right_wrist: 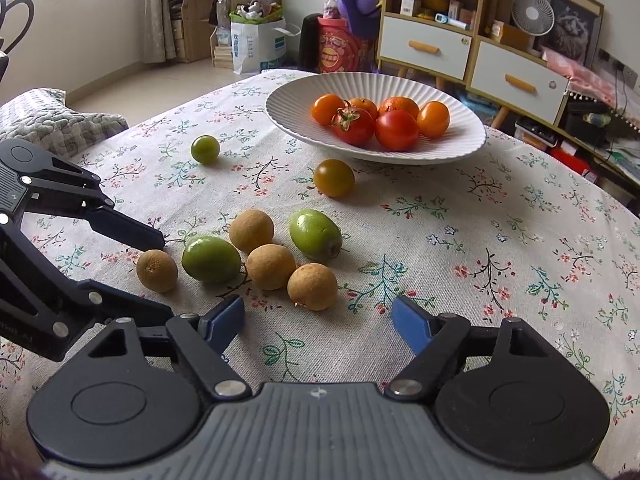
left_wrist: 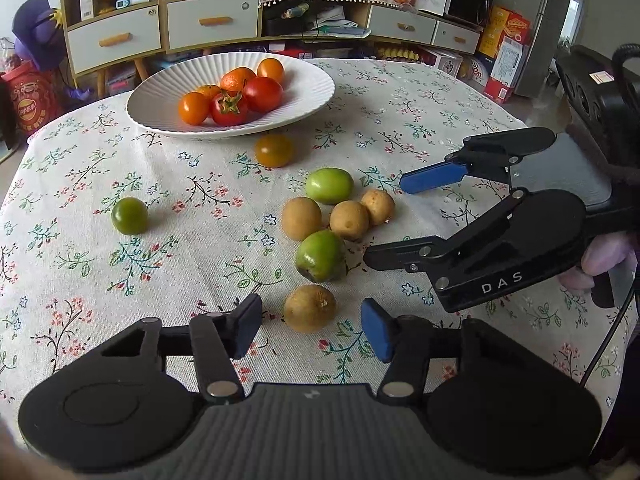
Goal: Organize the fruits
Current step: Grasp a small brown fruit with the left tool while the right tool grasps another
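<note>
White ribbed plate [left_wrist: 304,80] on your table [left_wrist: 440,100] holds orange and red tomatoes [left_wrist: 234,98]. Loose fruit cluster [left_wrist: 332,220] lies beside it. Your left hand-held gripper [left_wrist: 310,326] flanks a brown fruit [left_wrist: 309,308], spread, untouched; right hand-held gripper [right_wrist: 318,316] spread, empty.

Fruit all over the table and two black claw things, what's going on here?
A person is sorting fruit with a handheld gripper in each hand. The white plate already holds red and orange fruit. The left gripper has its fingers either side of a brown fruit, not squeezing it. The right gripper hangs open by another brown fruit. Green fruit lies loose on the tablecloth.
</note>
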`<state>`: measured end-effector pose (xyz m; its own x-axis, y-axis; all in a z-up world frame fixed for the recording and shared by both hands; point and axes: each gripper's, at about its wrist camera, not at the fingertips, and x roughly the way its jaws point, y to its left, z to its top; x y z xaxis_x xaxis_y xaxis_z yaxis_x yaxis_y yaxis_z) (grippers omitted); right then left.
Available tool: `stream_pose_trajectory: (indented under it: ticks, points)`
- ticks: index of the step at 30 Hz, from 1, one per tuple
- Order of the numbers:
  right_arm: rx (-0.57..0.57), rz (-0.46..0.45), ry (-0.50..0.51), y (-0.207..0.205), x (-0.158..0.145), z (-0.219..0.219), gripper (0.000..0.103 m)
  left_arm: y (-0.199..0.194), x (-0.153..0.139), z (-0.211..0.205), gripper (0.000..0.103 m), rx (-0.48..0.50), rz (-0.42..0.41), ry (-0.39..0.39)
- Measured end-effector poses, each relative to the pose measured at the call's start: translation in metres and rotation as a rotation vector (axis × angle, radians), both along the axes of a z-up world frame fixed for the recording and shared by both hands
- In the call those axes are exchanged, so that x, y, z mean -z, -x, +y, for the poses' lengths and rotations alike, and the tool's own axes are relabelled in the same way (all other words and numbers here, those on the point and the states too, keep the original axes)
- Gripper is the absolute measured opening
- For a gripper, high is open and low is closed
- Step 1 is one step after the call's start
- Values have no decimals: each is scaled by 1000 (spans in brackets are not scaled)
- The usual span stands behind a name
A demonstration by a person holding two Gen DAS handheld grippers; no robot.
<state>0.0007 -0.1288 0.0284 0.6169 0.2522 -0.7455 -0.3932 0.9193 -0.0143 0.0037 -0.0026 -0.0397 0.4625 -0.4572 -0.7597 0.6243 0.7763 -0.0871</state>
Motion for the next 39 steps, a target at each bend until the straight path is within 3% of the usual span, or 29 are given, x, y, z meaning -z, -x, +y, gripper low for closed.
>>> stream_pose_trajectory:
  ticks: [13,19,39]
  points:
    - [-22,-25,24,0,-2,4,56,1,-1,-2,31,3,-10,-22]
    - [-31,-27,23,0,-2,6,52,0,-1,0,23,2,-9,-24]
    - [-23,1,-8,-4,-5,3,24,0,-4,-1,22,-11,-21,-33]
